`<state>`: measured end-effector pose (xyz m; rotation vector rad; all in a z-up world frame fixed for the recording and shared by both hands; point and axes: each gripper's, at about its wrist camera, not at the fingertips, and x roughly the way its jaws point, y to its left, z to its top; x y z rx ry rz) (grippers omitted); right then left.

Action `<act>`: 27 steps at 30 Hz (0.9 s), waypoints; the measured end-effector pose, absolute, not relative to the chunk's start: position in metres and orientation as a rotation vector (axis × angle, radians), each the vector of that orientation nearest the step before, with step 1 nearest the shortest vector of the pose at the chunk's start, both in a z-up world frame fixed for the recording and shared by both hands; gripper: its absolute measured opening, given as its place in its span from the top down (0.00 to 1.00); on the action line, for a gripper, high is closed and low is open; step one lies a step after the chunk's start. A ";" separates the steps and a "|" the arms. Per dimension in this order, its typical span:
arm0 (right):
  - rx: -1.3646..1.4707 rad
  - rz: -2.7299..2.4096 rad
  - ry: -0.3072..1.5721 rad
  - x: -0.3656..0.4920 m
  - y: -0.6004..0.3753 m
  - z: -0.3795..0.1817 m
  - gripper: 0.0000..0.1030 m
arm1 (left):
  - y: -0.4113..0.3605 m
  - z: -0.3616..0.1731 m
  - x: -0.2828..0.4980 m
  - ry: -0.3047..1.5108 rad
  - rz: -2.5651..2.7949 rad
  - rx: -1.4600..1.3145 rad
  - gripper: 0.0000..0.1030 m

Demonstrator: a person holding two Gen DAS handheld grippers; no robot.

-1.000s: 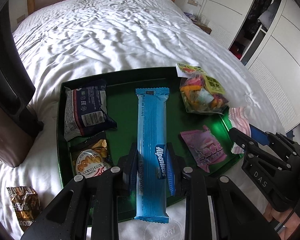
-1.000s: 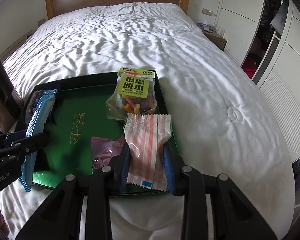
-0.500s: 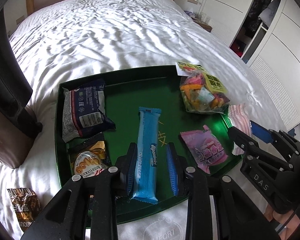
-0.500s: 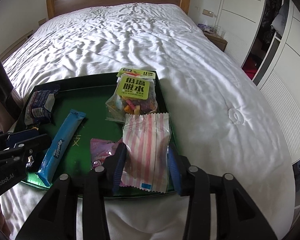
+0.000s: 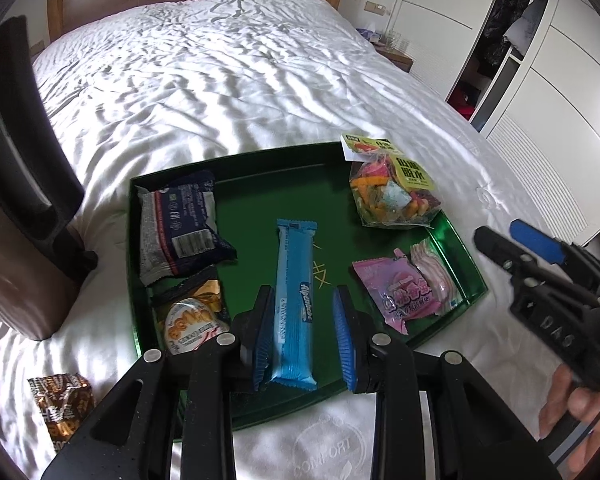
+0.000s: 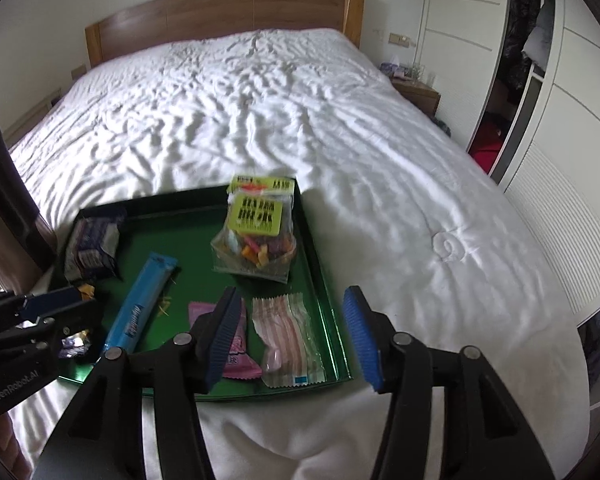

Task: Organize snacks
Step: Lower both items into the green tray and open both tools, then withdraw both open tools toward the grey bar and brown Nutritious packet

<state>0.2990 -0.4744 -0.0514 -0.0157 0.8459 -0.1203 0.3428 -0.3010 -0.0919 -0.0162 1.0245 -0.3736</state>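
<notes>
Right gripper (image 6: 294,338) jaws opening, nothing between them, striped pink packet (image 6: 288,340) flat in the green tray (image 6: 320,264), likely just set down; left gripper (image 5: 304,334) slightly apart, straddling the blue wafer bar (image 5: 295,304) without pinching it. A brown packet (image 5: 62,410) lies outside on the rumpled white bed (image 6: 260,112); headboard and wardrobe beyond.

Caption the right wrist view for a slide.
Right gripper, jaws opening, poised over a pink-striped packet lying in a green snack tray on a white bed.
</notes>
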 end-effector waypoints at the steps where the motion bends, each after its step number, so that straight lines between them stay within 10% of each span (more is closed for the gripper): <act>1: -0.011 -0.119 0.831 0.294 -0.474 -0.045 0.43 | -0.298 -0.089 0.341 1.020 -0.373 -0.020 0.75; 27: 0.010 -0.089 0.739 0.171 -0.429 0.012 0.26 | -0.122 -0.052 0.229 0.966 -0.251 -0.013 0.54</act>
